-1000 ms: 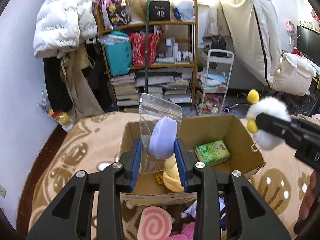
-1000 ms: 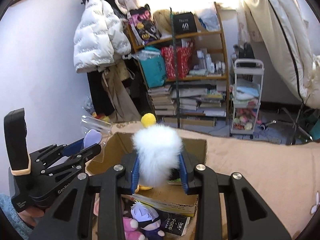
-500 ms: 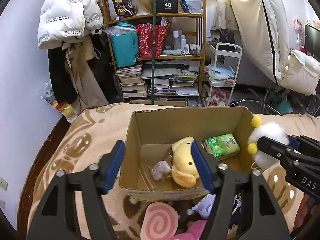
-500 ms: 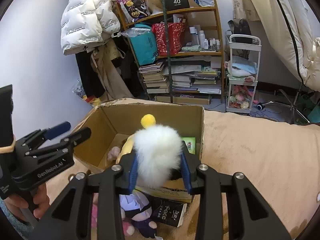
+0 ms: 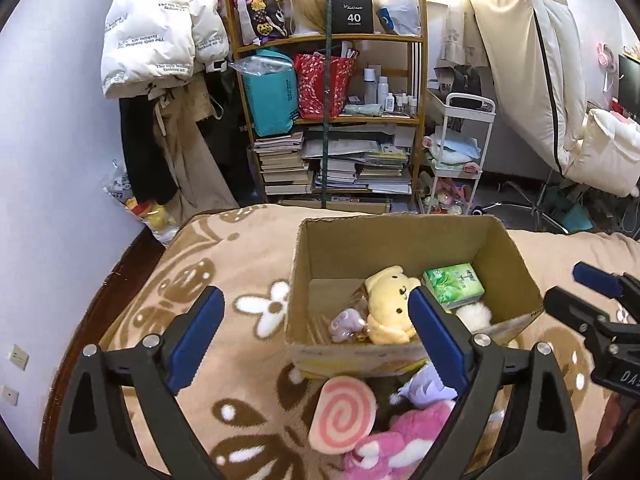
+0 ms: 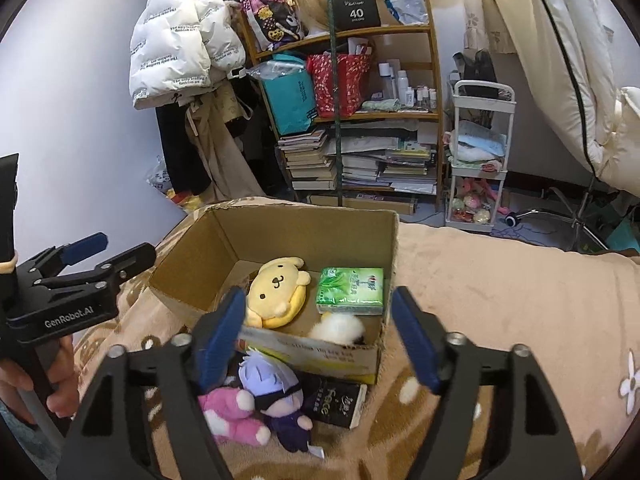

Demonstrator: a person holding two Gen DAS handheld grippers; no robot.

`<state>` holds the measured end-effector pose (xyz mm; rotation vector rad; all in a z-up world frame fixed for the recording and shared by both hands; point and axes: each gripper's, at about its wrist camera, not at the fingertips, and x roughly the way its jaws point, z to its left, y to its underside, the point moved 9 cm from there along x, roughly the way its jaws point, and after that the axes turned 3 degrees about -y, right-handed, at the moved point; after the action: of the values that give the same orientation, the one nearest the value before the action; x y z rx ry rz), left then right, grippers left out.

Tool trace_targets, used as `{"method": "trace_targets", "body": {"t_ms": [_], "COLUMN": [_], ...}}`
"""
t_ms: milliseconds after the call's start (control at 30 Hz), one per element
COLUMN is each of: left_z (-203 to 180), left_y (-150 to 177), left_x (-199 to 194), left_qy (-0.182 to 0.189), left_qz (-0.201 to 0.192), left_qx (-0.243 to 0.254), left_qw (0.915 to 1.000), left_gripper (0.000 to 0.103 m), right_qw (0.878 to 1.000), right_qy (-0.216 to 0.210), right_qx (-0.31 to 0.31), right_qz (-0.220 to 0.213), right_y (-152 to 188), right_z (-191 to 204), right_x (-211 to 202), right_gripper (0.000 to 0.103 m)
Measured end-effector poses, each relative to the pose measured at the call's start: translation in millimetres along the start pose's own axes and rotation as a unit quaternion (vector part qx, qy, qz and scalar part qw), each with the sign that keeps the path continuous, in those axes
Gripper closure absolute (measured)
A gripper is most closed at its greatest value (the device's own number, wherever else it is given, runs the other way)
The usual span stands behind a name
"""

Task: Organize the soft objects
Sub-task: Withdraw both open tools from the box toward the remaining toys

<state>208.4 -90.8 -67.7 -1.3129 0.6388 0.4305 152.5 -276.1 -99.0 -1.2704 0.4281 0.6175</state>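
Both tools hang over the bed with their jaws spread wide and nothing between them; each has just been opening. The left gripper (image 5: 316, 328) hovers near the front left corner of the cardboard box (image 5: 352, 240), which sits open-topped on the brown flower-patterned blanket (image 5: 192, 280). The right gripper (image 6: 318, 334) points down at the box's near wall from the other side, its blue pads standing apart on either side of that wall, touching nothing I can see. Inside the box lie a yellow plush dog (image 6: 276, 284) on its back, a green tissue pack (image 6: 351, 290) just beside it toward the right wall, a white fluffy pompom toy (image 6: 338, 329) tucked against the near wall below the tissue pack, and a small purple plush in a clear bag (image 5: 344, 322) on the left of the yellow one. Outside, pressed up against the box's front, wait a pink swirl cushion (image 5: 342, 414), a pink plush (image 6: 230, 412), a purple-haired doll (image 6: 268, 384) and a black carton (image 6: 334, 400) lying flat. A person's hand (image 6: 24, 384) grips the handle of the left tool. Behind the bed stands a cluttered wooden shelf (image 5: 332, 120), with a white puffer jacket (image 5: 156, 28) hung to its left.
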Motion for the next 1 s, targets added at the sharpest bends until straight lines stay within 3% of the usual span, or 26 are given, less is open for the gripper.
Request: {"method": "trace_targets", "body": {"t_ms": [167, 300, 733, 1000], "left_z": [5, 8, 15, 20], "left_y": [11, 22, 59, 72], "left_x": [-16, -25, -53, -67], "left_qy": [0.000, -0.001, 0.014, 0.016], "left_qz": [0.003, 0.010, 0.026, 0.028], "left_qx": [-0.001, -0.001, -0.017, -0.021], "left_qw": [1.0000, 0.9999, 0.9994, 0.9992], "left_gripper": [0.007, 0.006, 0.003, 0.003], "right_qw": [1.000, 1.000, 1.000, 0.999], "right_qy": [0.007, 0.018, 0.028, 0.039], "right_qx": [0.002, 0.000, 0.001, -0.024], "right_qz": [0.001, -0.003, -0.001, -0.027], "right_y": [4, 9, 35, 40], "right_z": [1, 3, 16, 30], "right_x": [-17, -29, -57, -79], "right_gripper": [0.017, 0.007, 0.007, 0.007]}}
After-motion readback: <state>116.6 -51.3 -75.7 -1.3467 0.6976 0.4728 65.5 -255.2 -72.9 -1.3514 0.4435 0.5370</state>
